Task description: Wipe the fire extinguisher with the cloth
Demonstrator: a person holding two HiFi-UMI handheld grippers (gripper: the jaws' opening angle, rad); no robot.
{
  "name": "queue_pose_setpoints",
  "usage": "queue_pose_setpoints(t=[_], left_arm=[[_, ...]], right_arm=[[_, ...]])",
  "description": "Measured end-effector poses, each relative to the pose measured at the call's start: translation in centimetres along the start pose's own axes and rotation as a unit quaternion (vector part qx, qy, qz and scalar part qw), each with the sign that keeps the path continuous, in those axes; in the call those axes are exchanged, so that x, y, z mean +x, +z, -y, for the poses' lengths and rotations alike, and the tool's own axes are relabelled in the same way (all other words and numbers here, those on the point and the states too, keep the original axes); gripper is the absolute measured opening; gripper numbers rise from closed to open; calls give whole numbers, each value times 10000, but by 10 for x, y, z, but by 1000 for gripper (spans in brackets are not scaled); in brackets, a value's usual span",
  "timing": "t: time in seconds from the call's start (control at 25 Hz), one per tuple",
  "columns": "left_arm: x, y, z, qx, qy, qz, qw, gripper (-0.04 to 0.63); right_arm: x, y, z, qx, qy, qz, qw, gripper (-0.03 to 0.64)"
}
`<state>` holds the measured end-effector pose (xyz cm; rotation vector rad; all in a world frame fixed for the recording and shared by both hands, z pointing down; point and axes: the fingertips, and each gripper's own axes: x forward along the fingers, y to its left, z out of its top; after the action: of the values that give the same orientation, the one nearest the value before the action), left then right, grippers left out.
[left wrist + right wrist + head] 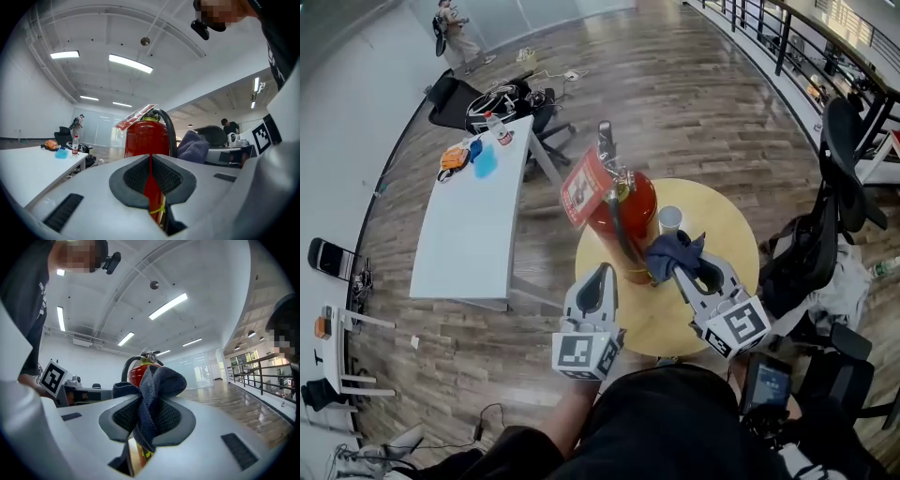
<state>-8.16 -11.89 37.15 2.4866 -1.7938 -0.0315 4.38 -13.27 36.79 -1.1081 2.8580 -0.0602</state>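
Head view: red fire extinguisher (pixel 630 211) stands on a round yellow table (pixel 727 225). The dark blue cloth (pixel 673 251) is bunched in the right gripper (pixel 692 267) at the extinguisher's lower right side and seems to touch it. The left gripper (pixel 600 275) points at the base from just beside it.

Left gripper view: jaws closed together with nothing between them. Extinguisher close ahead, cloth to its right.

Right gripper view: jaws clamped on the cloth, which bulges above them. Extinguisher directly behind.
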Motion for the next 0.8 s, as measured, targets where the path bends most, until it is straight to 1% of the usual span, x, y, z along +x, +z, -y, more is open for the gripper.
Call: queue_pose_setpoints(t=[0.2,0.32,0.52,0.6,0.68,0.76,0.8], left_arm=[[10,-4,-15,-43,207,-58,9998,29],[13,-3,-24,-92,327,-70,9994,29],[15,-12,-31,-109,294,-91,9995,29],[19,-14,-34,-111,271,-88,9995,29],[22,-15,-36,-123,222,-101,9996,29],[29,-12,-38,-129,151,-90,9998,28],[33,-11,-38,-134,113,-77,9998,29]], right_arm=[[21,1,1,-13,300,49,9995,89],[41,13,0,-60,437,136,9989,89],[62,37,2,-857,610,169,9943,91],[61,50,5,-900,686,297,9931,90],[61,73,7,-846,721,544,9923,89],[67,95,4,-1023,793,697,9891,89],[73,101,1,-1168,844,690,9872,89]])
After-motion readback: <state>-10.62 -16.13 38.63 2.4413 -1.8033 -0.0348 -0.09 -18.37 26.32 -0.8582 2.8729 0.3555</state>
